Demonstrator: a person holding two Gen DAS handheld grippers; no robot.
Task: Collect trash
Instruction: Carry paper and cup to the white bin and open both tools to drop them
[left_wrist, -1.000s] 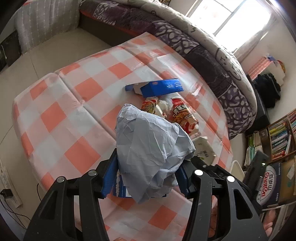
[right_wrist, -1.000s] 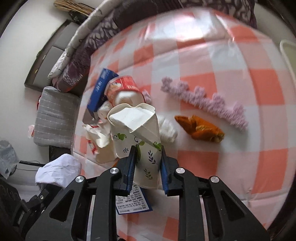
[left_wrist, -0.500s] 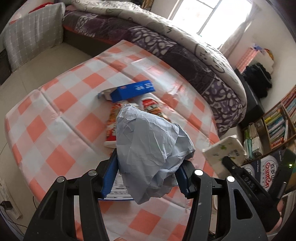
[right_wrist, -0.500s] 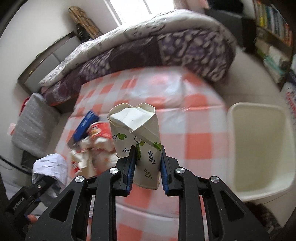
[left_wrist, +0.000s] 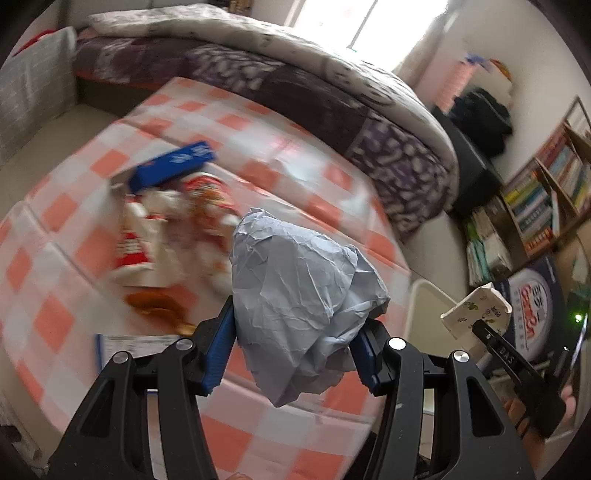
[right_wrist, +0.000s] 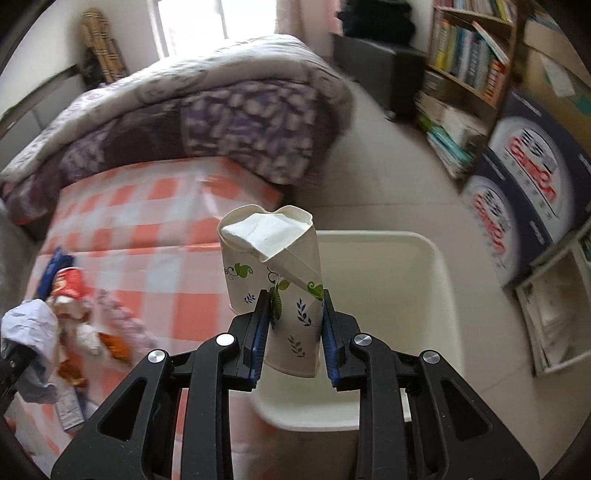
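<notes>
a: both hands have swung off the checked table (left_wrist: 66, 314). the right gripper (right_wrist: 293, 332), clamped on the crushed paper cup (right_wrist: 273, 280), now hangs over the cream bin (right_wrist: 406, 295); its jaws have just eased slightly, cup still pinched.

b: and the left gripper (left_wrist: 295, 343)?

a: clamped on crumpled pale-blue paper (left_wrist: 299, 288), near the table's edge. the drop looks next. wrappers (left_wrist: 147, 236) remain on the table.

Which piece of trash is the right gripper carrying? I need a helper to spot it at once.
Start at the cream plastic bin on the floor beside the orange-checked table. Over its near edge the right gripper pinches a crushed paper cup. Unlike the plain crumpled paper in the left gripper, it is white, printed with green and blue leaves, its rim folded in.
</notes>
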